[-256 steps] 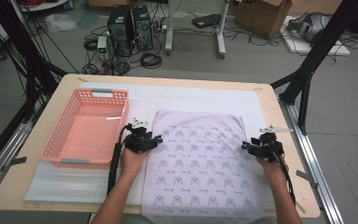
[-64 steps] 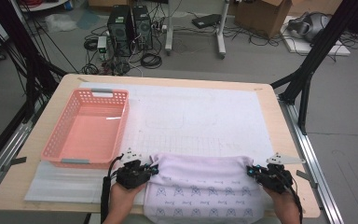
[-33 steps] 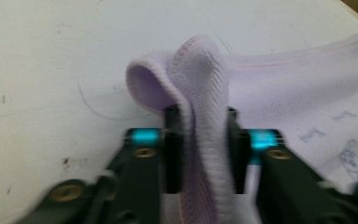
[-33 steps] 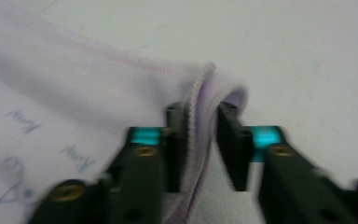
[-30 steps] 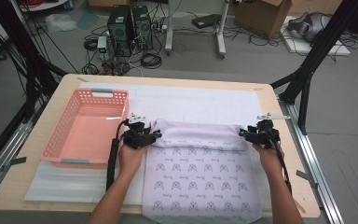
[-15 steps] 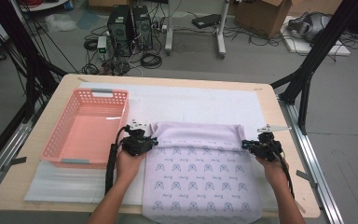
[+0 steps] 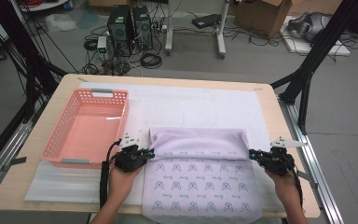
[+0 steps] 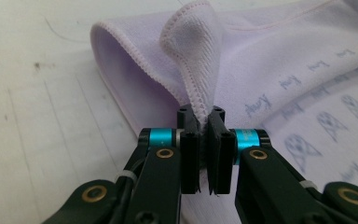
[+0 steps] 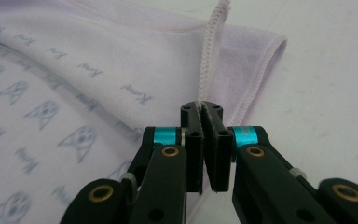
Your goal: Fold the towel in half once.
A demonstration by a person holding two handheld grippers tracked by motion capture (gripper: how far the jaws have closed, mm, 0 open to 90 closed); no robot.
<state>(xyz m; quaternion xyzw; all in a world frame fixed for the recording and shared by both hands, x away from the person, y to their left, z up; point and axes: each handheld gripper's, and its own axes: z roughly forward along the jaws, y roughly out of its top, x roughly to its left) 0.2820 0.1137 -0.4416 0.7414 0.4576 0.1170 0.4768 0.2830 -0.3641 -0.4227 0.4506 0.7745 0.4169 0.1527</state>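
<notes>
High view, cloth: the lilac printed towel (image 7: 200, 186) lies flat on the worktop (image 7: 270, 100), its far edge rolled back toward the person, so a fold looks to be under way.
High view, claws: the left claw (image 7: 150, 152) sits at the fold's left end and the right claw (image 7: 251, 154) at its right end, keeping the edge taut and straight between them.
High view, basket: the pink basket (image 7: 65, 140) stands just left of the left claw, likely waiting for the folded towel.
Left gripper view: the jaws have just been closing and now pinch a stitched corner (image 8: 193, 51), which rises ahead of the pads.
Right gripper view: the jaws have just been closing on the seamed hem (image 9: 210, 56), clamped tight; printed cloth spreads to their left.
</notes>
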